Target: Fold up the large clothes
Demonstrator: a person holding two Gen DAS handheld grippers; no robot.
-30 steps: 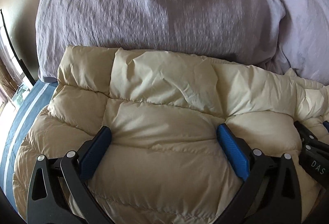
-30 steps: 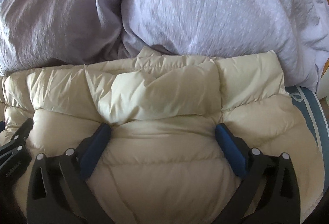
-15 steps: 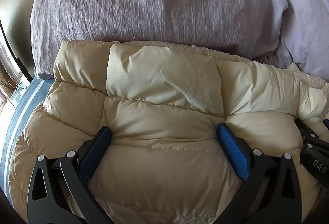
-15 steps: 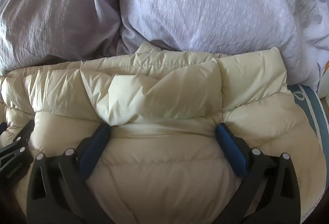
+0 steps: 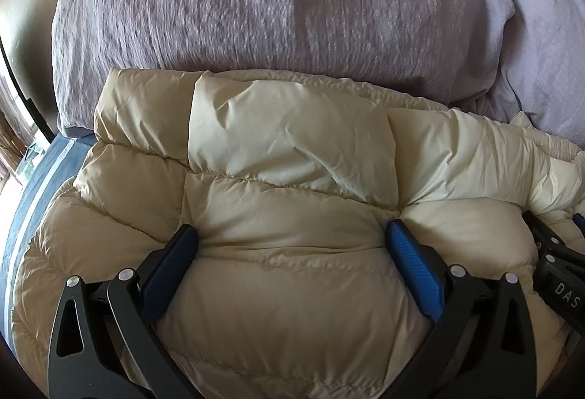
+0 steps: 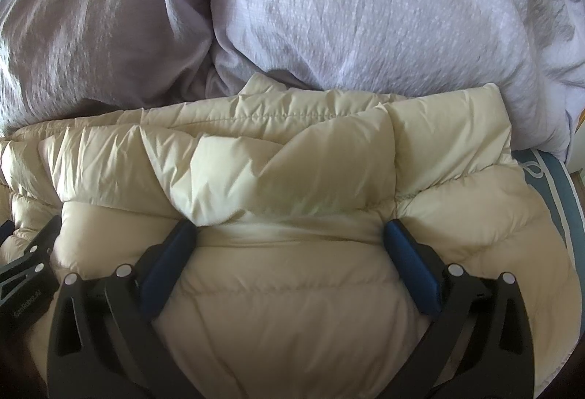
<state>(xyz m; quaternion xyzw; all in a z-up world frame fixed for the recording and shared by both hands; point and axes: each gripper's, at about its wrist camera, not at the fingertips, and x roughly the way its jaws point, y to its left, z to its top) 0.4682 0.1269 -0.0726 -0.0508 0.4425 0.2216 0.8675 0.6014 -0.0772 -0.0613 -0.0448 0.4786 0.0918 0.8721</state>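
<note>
A cream quilted puffer jacket (image 5: 292,143) lies bunched on the bed, its far edge against the pillows. My left gripper (image 5: 290,229) is open wide, its blue fingertips pressed into the padding, which bulges up between them. My right gripper (image 6: 289,226) is likewise open on the same jacket (image 6: 256,172), over a folded-over flap. The two grippers sit side by side: the right one shows at the left wrist view's right edge (image 5: 555,271), the left one at the right wrist view's left edge (image 6: 25,274).
Two lilac pillows (image 6: 384,15) (image 5: 274,7) stand right behind the jacket. A blue striped sheet (image 5: 33,187) shows at the bed's left side and again at its right side (image 6: 559,187). A window frame (image 5: 22,99) is at far left.
Both grippers have slid slightly forward with the jacket toward the pillows. The jacket's far edge now sits tighter against them. The fingers stay equally wide apart.
</note>
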